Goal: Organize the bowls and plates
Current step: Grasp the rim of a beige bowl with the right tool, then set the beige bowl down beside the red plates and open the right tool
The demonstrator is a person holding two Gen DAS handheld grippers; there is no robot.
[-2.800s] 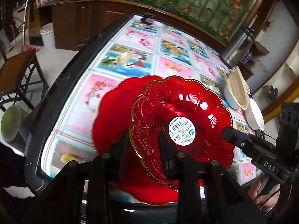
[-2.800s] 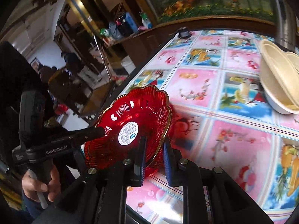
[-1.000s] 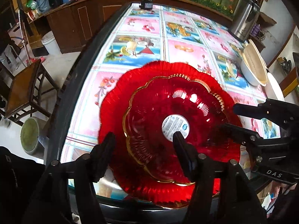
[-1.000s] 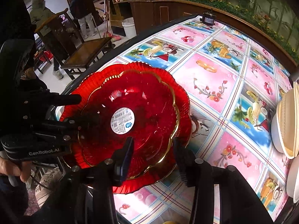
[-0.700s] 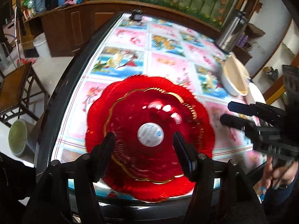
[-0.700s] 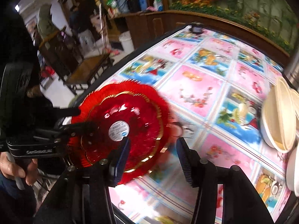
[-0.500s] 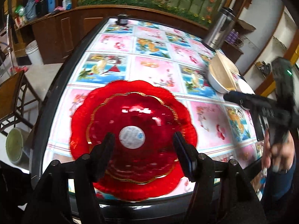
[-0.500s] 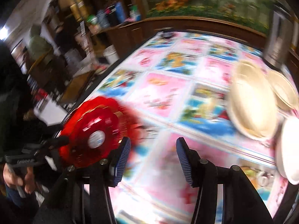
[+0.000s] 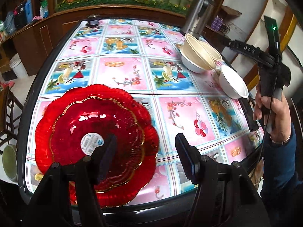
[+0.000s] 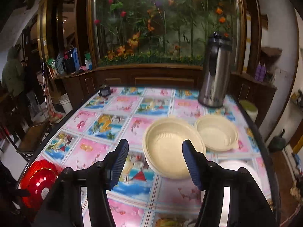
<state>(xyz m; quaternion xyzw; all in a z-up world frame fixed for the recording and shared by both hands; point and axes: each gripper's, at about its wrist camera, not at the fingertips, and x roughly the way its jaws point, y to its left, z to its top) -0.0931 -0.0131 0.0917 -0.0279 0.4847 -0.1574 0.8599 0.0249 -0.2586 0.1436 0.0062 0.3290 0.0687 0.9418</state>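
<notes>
A small red plate [image 9: 94, 132] with a gold rim lies stacked on a larger red plate [image 9: 144, 174] at the table's near left corner; the stack also shows in the right wrist view [image 10: 37, 181]. My left gripper [image 9: 145, 155] is open and empty, just right of the stack. My right gripper [image 10: 154, 162] is open and empty, raised above the table in front of a cream bowl [image 10: 170, 147]. A second cream bowl [image 10: 216, 132] sits to its right and a white bowl [image 9: 233, 85] nearer the right edge.
A steel thermos [image 10: 215, 71] stands at the far right of the table. A small dark object [image 10: 104, 91] sits at the far left corner. The tablecloth [image 9: 121, 75] is pink and blue. A wooden chair [image 10: 36, 138] stands left of the table.
Both grippers let go of the small red plate, which now rests on the large one. My right gripper swung right toward the cream bowls. My left gripper drew back and right.
</notes>
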